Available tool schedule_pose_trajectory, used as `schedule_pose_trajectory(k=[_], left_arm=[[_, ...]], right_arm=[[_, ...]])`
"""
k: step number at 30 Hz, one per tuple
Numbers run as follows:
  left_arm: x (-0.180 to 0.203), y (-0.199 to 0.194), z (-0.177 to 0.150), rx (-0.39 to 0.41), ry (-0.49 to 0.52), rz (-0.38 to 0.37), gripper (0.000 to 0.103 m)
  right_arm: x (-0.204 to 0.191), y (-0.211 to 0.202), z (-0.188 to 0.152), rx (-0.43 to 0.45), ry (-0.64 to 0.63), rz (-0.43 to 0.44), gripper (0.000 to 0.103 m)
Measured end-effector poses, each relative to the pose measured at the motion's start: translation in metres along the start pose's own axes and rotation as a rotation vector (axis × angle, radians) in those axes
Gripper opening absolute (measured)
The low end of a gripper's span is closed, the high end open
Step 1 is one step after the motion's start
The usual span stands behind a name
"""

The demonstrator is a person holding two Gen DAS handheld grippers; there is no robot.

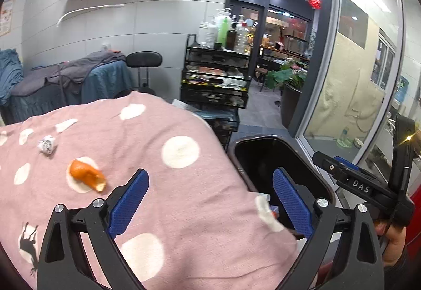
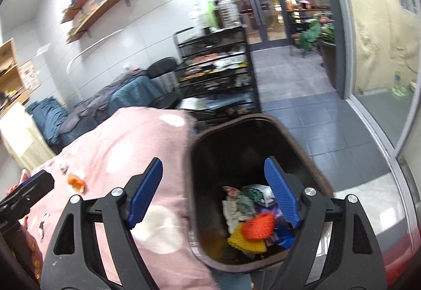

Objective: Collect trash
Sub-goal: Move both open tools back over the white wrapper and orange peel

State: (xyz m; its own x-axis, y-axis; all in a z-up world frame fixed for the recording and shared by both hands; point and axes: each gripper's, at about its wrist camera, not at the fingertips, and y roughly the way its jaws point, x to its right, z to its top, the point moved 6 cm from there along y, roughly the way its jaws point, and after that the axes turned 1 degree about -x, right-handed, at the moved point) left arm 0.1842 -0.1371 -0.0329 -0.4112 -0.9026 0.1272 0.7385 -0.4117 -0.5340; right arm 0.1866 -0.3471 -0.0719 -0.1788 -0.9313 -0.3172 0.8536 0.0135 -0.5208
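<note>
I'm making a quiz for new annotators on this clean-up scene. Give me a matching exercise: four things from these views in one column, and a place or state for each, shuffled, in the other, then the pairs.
Things:
1. orange peel
2. crumpled paper ball
3. orange mesh scrap
4. left gripper

Places or states:
A. inside the dark bin, among other trash
B. open, nothing between its fingers
C. on the pink blanket, lying on a white dot
D. on the pink blanket, farther off than the peel

Pairs: 1-C, 2-D, 3-A, 4-B
</note>
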Motion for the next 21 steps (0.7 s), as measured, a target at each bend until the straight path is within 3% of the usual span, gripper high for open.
schedule_pose_trajectory(k=[6,16,21], left_arm=[[-0.042,-0.014,-0.012,-0.013,-0.037,0.086,0.097],[-0.146,-0.043,-0.038,-0.037,-0.150,0.245,0.097],[-0.190,-0.049,-0.051,-0.062,-0.207,0.297,0.097]], right_arm=[[-0.063,0.014,-0.005,-0.077,-0.125,0.150,0.087],[-0.169,0.039,-0.029,-0.236,-0.254,0.379,0.087],[-0.214,0.048,-0.049,-0.293,-0.322,0.427,0.087]])
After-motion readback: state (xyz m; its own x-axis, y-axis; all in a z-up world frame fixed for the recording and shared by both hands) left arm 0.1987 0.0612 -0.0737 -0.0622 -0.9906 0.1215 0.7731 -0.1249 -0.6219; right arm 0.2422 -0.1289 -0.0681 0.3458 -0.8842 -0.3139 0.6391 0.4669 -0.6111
